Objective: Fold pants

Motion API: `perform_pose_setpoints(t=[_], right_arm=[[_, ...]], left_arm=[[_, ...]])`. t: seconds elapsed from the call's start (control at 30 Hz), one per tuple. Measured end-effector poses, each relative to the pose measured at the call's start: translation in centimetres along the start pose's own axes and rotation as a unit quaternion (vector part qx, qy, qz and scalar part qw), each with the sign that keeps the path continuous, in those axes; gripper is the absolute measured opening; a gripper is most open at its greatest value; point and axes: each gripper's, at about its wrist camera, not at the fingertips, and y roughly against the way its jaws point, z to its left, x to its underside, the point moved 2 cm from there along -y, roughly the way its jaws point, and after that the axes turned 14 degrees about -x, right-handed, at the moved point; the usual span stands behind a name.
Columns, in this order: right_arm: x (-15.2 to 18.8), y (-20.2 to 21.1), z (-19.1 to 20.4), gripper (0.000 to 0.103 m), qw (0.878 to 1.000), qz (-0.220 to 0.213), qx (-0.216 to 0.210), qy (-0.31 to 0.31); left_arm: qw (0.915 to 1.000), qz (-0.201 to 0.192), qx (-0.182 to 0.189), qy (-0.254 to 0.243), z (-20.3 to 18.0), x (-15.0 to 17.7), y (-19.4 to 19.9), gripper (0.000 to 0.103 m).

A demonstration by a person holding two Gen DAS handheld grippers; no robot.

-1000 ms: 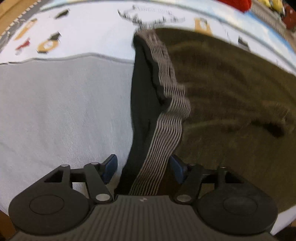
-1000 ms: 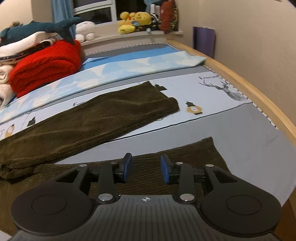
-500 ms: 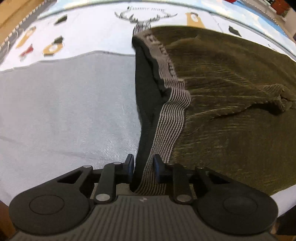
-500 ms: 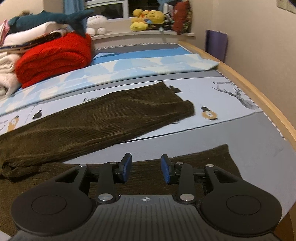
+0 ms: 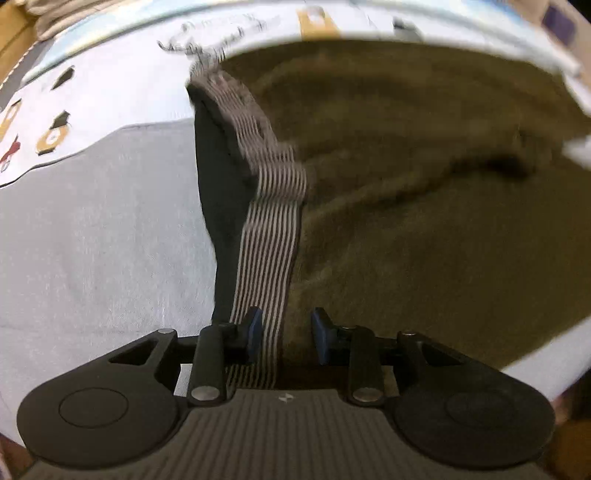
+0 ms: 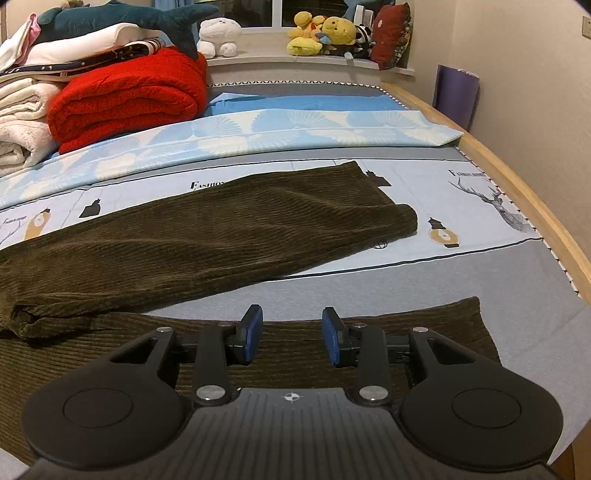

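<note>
Dark olive corduroy pants [image 5: 424, 221] lie spread on the bed. Their grey striped waistband [image 5: 271, 206] rises taut into my left gripper [image 5: 286, 332], which points steeply down. Its jaws are opening slightly, but band and bunched fabric still fill the gap and the pads press on them. In the right wrist view one leg [image 6: 221, 236] stretches across the sheet. The other leg's end [image 6: 443, 332] lies flat just under my right gripper [image 6: 291, 332], which is open with nothing pinched between its blue pads.
The grey and printed bed sheet [image 6: 461, 273] runs to a wooden bed rail [image 6: 535, 206] on the right. A red blanket [image 6: 129, 96] and folded bedding are stacked at the back left. Plush toys [image 6: 317, 35] line the sill.
The left jaws closed from wide onto the waistband, then eased apart a little, and the band now hangs tauter and higher. The right gripper slid left over the near leg, jaws unchanged.
</note>
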Motion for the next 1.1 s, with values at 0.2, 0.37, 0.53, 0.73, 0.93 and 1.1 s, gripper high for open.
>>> perform_pose_setpoints(t=[0.2,0.37,0.53,0.73,0.93,1.1], right_arm=[[-0.3,-0.5,0.1,0.042,1.000,0.002,-0.006,-0.004],[-1.4,-0.9,0.7,0.042,1.000,-0.016,0.003,-0.017],[-2.6,-1.8,1.5,0.043,0.999,-0.024,-0.011,-0.037],[-4.0,-3.3,3.2,0.046,0.998,-0.029,-0.025,-0.053],[-5.4,-4.1,5.5,0.046,0.995,-0.041,-0.068,-0.056],[-6.1,-4.4,7.3,0.043,0.994,-0.054,-0.084,-0.045]], left_arm=[[0.9942,-0.084,0.016,0.065,0.3,-2.5,3.0,0.058],[0.9847,-0.145,-0.015,0.095,-0.2,-4.6,4.5,0.077],[0.9756,-0.190,-0.041,0.102,-1.5,-6.4,5.7,0.081],[0.9744,-0.190,-0.047,0.110,-3.4,-9.1,5.5,0.081],[0.9727,-0.194,-0.035,0.122,-3.8,-11.8,4.5,0.043],[0.9771,-0.162,-0.038,0.132,-3.9,-14.3,1.7,0.007]])
